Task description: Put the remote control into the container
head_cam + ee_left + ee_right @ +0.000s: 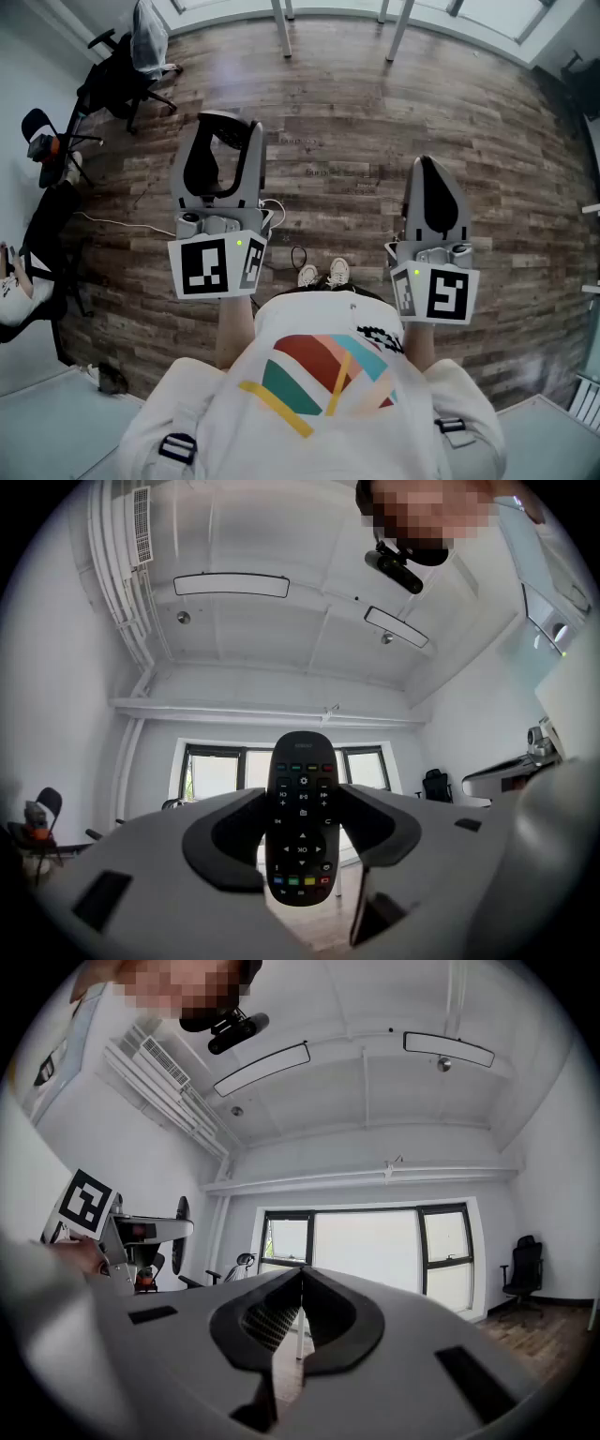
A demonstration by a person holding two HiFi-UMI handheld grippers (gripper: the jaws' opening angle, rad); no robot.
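Left gripper view shows the remote control (301, 817) standing upright between the jaws of the left gripper (302, 797), its button face turned to the camera. The two dark pads (231, 841) close on its long sides, so the left gripper grips the remote. The remote's rounded top end reaches past the jaw tips and its lower end points back toward the gripper's body. It is black, with a row of small coloured buttons near the top, a ring of arrow keys in the middle and a second coloured row near the bottom. A faint light mark sits at its top edge, too small to read.

In the head view the left gripper (225, 127) is held in the air in front of the person, above the wooden floor (356, 122). The remote shows there only as a dark shape between the jaws.

The right gripper (300, 1277) is shut, with nothing between its jaws. In the head view it (427, 167) hangs level with the left one, well apart from it.

Each gripper carries a marker cube (214, 266) with black-and-white square patterns, no letters. The person's white shirt (323, 375) bears red, teal, yellow and pink stripes. Below it two shoes (323, 274) stand on the floor, and a white cable (112, 223) lies near office chairs (127, 80) at the floor's left edge.
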